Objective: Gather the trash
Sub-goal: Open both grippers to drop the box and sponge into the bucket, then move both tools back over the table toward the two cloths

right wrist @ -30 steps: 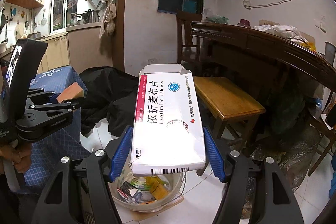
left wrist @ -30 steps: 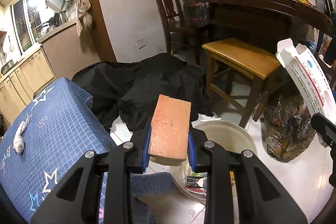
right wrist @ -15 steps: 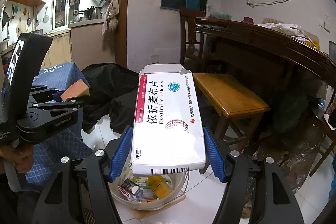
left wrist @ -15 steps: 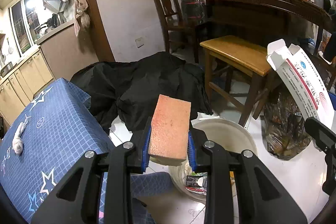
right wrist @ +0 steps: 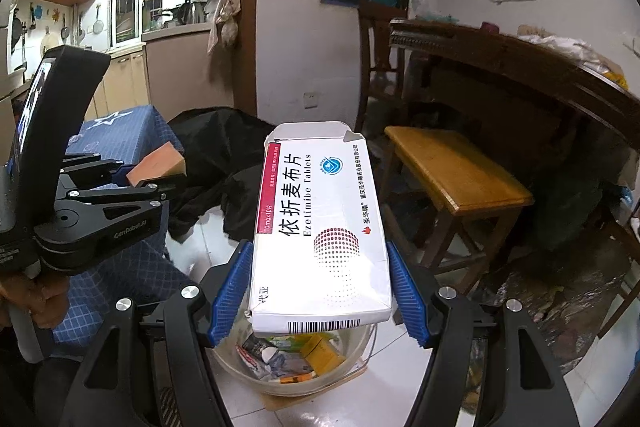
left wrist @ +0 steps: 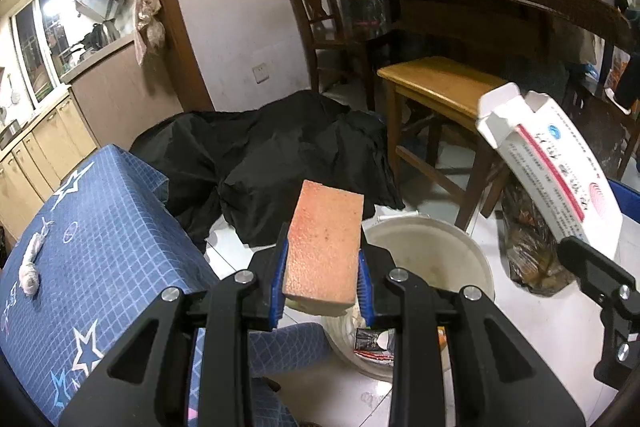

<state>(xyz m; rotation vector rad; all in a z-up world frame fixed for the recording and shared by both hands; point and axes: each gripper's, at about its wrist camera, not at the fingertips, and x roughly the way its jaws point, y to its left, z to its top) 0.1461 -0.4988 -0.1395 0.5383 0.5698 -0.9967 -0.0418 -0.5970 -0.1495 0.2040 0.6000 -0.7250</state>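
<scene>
Sponge [left wrist: 323, 247] sits pinched between the blue pads of my left gripper [left wrist: 322, 281], held by its long sides, orange face up, above the near rim of the bucket [left wrist: 476, 255]. I judge it light and soft: it will give under the squeeze and should drop cleanly when I let go. My right gripper [right wrist: 320, 291] clamps the box [right wrist: 320, 227] across its width near the barcode end, over the bucket's opening; the far flap stands open. Thin card, probably near empty, so stiff enough at the edges but easy to crush mid-panel; the side grip suits it.

Print on the box reads "Ezetimibe Tablets", with large Chinese characters beside it and "10mg×10" on the red stripe. "CenRobot.AI", as best I can read it, is on my left gripper's body in the right view. Wrappers already lie in the bucket.
</scene>
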